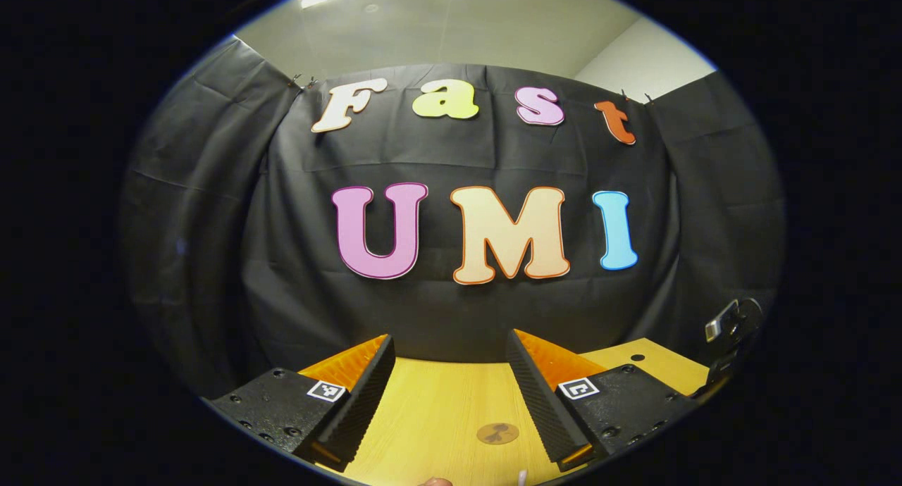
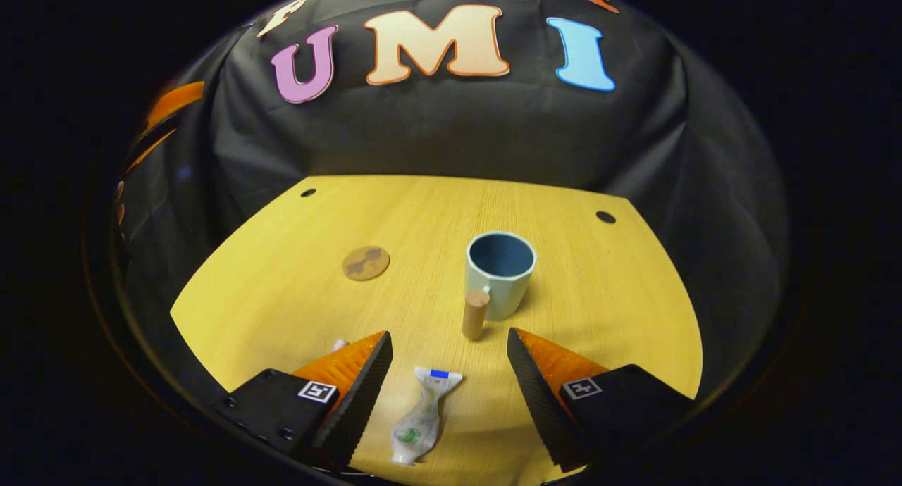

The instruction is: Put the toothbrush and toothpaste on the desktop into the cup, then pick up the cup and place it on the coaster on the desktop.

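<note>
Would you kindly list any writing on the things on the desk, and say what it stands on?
Toothpaste tube: printed, too small to read.
Coaster: a dark figure, no words.
Cup: no text seen.
Right gripper, square markers: patterns, not words.

R gripper (image 2: 449, 345) open over toothpaste (image 2: 421, 417), cup (image 2: 499, 275) beyond.

The surface (image 2: 564, 275) looks like pale wood with fine straight grain and a soft sheen. The cup (image 2: 499, 275) seems smooth and matt, its handle (image 2: 475, 315) plain wood. The toothpaste (image 2: 421, 419) tube is glossy, crinkled plastic. The coaster (image 2: 366, 263) looks matt, cork-like. The wall (image 2: 451, 127) is creased matt cloth.
</note>
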A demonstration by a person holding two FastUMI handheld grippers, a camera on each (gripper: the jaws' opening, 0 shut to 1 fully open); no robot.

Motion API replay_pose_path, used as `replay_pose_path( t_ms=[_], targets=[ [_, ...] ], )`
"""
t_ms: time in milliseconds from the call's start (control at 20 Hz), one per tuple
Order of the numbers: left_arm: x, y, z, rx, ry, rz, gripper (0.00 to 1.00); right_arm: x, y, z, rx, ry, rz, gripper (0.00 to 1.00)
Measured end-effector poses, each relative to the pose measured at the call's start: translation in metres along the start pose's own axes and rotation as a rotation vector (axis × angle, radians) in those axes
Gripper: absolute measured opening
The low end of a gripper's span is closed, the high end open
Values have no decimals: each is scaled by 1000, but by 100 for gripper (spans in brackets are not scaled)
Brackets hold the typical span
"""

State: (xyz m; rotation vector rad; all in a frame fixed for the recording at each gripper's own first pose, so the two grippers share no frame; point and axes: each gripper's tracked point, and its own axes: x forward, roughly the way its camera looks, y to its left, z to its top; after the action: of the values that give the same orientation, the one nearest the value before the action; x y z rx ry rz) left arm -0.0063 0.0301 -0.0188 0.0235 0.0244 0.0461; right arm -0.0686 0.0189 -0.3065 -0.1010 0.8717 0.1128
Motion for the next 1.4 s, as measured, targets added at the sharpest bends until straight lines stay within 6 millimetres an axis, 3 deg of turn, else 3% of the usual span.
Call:
replay_pose_path(
  t_ms=[350, 700, 850, 900, 1000, 1050, 1150, 1400],
  targets=[
    [-2, 7, -12, 13, 35, 6, 94, 26, 5, -63, 1, 207, 11, 100],
    [-1, 4, -26, 18, 71, -5, 93, 46, 18, -97, -40, 339, 26, 95],
    [1, 1, -32, 23, 90, -9, 93, 49, 19, -97, -62, 351, 25, 76],
    [1, 0, -33, 23, 95, -10, 93, 49, 18, -100, -76, 357, 25, 75],
    [2, -3, -35, 25, 102, -13, 94, 50, 19, -100, -83, 356, 35, 65],
    [3, -5, -38, 27, 107, -13, 94, 51, 17, -101, -75, 361, 44, 46],
    [3, -9, -42, 16, 118, -20, 94, 50, 16, -102, -62, 377, 59, 21],
    [2, -28, -72, -11, 210, -55, 94, 47, 10, -109, -49, 400, 82, 16]
  ],
)
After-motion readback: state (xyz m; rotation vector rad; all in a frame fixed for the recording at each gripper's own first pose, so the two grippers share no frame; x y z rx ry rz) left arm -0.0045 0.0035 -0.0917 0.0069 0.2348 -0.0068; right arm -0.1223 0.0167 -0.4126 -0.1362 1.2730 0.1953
